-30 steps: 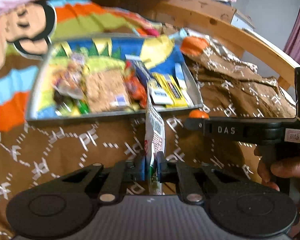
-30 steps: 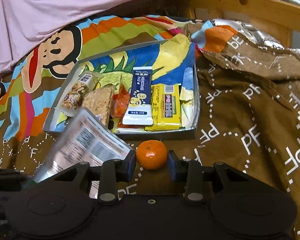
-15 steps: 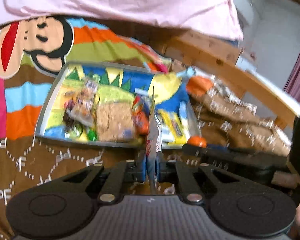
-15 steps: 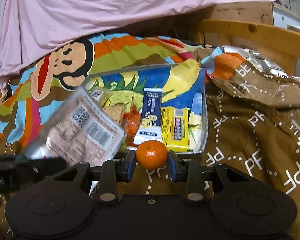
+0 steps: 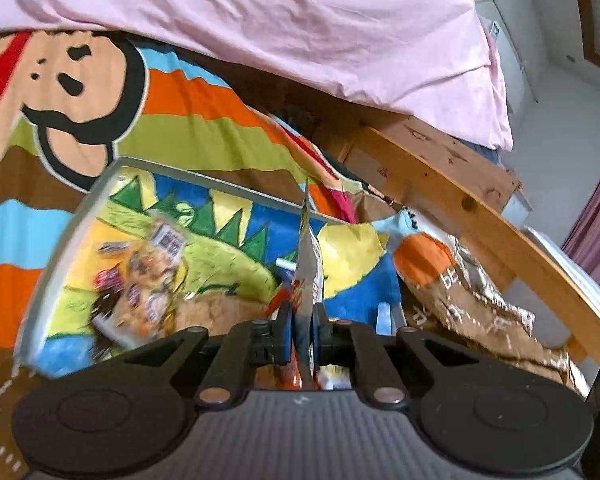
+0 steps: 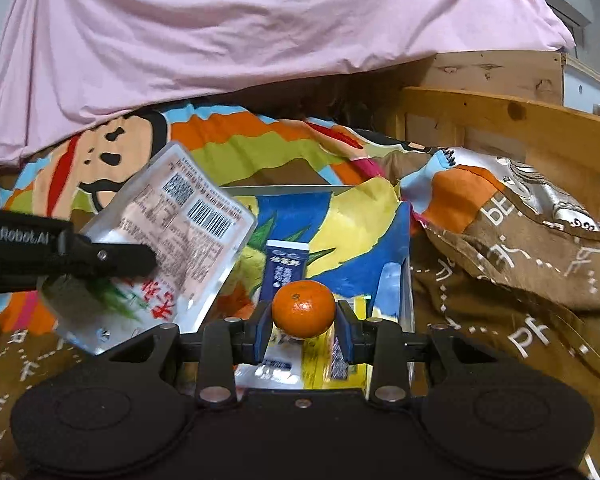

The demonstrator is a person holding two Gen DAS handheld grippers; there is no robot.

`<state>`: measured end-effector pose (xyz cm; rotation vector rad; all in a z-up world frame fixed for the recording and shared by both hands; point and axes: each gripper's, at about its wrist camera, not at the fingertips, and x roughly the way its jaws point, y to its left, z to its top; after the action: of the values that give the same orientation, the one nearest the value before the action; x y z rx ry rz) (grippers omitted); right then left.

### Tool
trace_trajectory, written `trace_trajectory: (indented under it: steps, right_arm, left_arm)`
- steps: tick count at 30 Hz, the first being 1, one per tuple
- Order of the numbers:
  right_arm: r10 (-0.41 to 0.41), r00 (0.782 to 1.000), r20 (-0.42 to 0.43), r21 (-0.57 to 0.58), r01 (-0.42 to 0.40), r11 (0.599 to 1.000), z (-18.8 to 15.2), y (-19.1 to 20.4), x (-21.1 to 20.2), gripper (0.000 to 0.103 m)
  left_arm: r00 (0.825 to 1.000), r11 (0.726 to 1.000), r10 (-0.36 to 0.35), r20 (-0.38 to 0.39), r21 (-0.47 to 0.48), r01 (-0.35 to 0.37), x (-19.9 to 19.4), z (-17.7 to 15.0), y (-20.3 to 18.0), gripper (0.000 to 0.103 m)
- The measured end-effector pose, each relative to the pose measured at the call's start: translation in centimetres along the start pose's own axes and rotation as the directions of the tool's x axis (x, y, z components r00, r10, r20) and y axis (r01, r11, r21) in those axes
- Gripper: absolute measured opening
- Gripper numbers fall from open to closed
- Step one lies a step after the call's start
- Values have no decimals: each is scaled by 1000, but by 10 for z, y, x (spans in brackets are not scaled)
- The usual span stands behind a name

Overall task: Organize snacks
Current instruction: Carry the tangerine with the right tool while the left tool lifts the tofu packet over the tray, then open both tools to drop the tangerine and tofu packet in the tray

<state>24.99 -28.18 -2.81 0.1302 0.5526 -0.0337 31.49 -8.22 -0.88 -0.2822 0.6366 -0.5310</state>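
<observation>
A shallow box (image 5: 204,178) with a colourful cartoon lining lies on the bedding and holds several snacks, among them a dark blue bar (image 6: 284,270) and yellow packets (image 6: 320,360). My left gripper (image 5: 303,332) is shut on a flat white snack packet (image 5: 307,264), held edge-on above the box's near side. In the right wrist view the same packet (image 6: 180,240) shows its barcode side, hanging from the left gripper's black finger (image 6: 112,258). My right gripper (image 6: 303,330) is shut on a small orange mandarin (image 6: 303,309), just over the near right end of the box (image 6: 288,190).
The box rests on a brown patterned blanket (image 6: 500,320) and a striped monkey-print cover (image 5: 80,92). A pink sheet (image 6: 260,20) hangs behind. A wooden bed rail (image 6: 520,120) runs along the right, beside a crumpled brown and silver fold of blanket (image 5: 480,304).
Both grippers have moved forward toward the box, carrying the packet and the mandarin. The left gripper has rolled, so the packet now stands edge-on over the box.
</observation>
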Motion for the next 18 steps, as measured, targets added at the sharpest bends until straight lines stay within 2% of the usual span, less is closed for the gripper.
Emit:
trace_trajectory:
  steps: [4,9,18]
  right_arm:
    - [-17,1000,-11,17,17,1000,-1,-3,19,36]
    - [-56,998,-26,37,57,998,-6,-10,36,36]
    - [-88,995,-46,40,89,995,-11,-17,48,36]
  left_arm:
    - [999,998,-52,15,-45,53,25,4,10,9]
    - [999,995,-48,-22,-94,46,48,-5,22,10]
    - [999,1000,8,-42,11,-8,56,-12,8,16]
